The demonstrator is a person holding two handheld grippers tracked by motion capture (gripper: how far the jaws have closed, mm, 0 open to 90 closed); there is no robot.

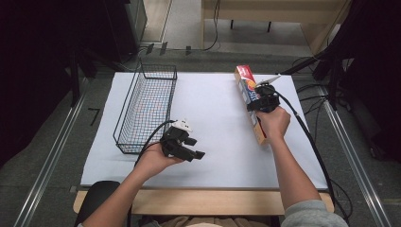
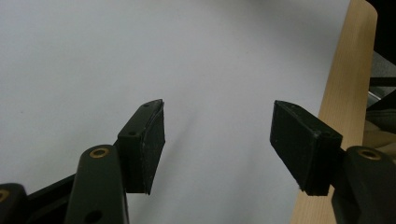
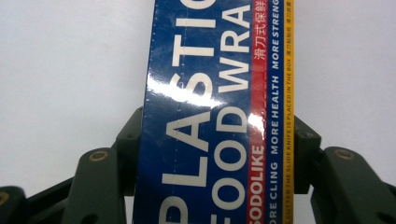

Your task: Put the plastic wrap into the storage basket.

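Nearest you, lower centre of the high view: your left tool sits just above the surface with its jaws apart and nothing between them. In the left gripper view the same tool looks at bare white sheet, with the wooden edge at the frame's right.

Right of centre in the high view: your right tool is clamped across the plastic wrap box, which lies lengthwise along the right side of the surface. The right gripper view confirms it: both pads press the long sides of the box.

Progress, as I judge it: grasp made; the box looks barely off the sheet, if at all. Left to do, likely: carry it to the wire basket at the upper left of the surface, which holds nothing I can see.

Beyond: grey floor, rails either side, cables and dark stands at the upper corners.
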